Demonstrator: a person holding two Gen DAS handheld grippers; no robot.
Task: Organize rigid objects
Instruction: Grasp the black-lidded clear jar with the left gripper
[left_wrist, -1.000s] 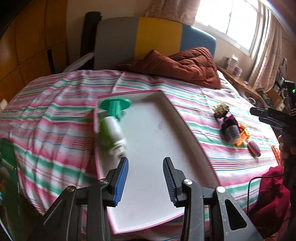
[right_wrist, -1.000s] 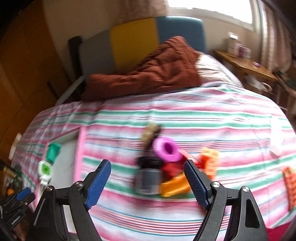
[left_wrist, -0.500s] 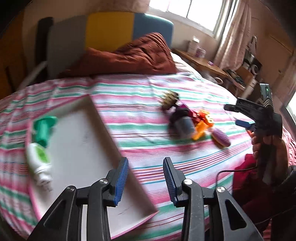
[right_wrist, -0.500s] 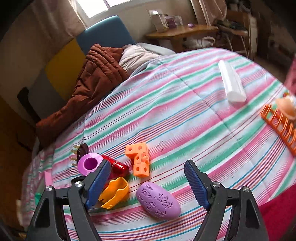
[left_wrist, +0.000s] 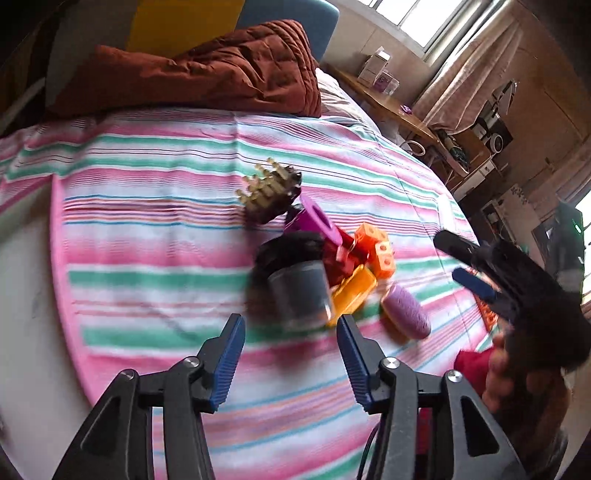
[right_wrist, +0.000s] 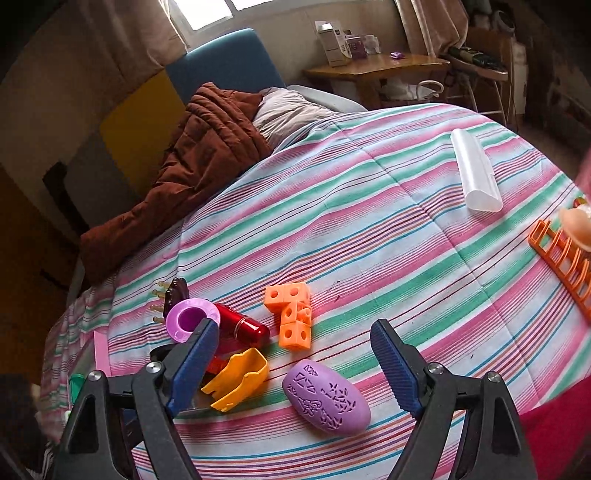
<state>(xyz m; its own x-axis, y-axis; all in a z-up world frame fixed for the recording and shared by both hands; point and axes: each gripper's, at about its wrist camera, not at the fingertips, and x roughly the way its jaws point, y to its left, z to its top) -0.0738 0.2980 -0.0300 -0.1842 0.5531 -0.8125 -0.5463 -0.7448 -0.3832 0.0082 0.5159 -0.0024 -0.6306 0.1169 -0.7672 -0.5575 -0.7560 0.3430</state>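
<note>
A cluster of small objects lies on the striped bedspread: a grey jar with a black lid (left_wrist: 299, 291), a purple cup (right_wrist: 190, 318), a red cylinder (right_wrist: 243, 326), orange cubes (right_wrist: 291, 312), a yellow scoop (right_wrist: 238, 378), a lilac oval case (right_wrist: 325, 397) and a dark hair brush (left_wrist: 271, 192). My left gripper (left_wrist: 291, 360) is open and empty, just short of the grey jar. My right gripper (right_wrist: 295, 363) is open and empty, above the lilac case and the scoop. It also shows at the right of the left wrist view (left_wrist: 465, 262).
A white tray with a pink rim (left_wrist: 59, 258) lies at the left. A clear tube (right_wrist: 476, 171) and an orange rack (right_wrist: 561, 262) lie at the far right. A brown quilt (right_wrist: 199, 162) is heaped by the headboard. A wooden side table (right_wrist: 376, 64) stands behind.
My left gripper has swung right from over the tray to the object cluster and its jaws have opened wider. My right gripper has shifted right, toward the lilac case.
</note>
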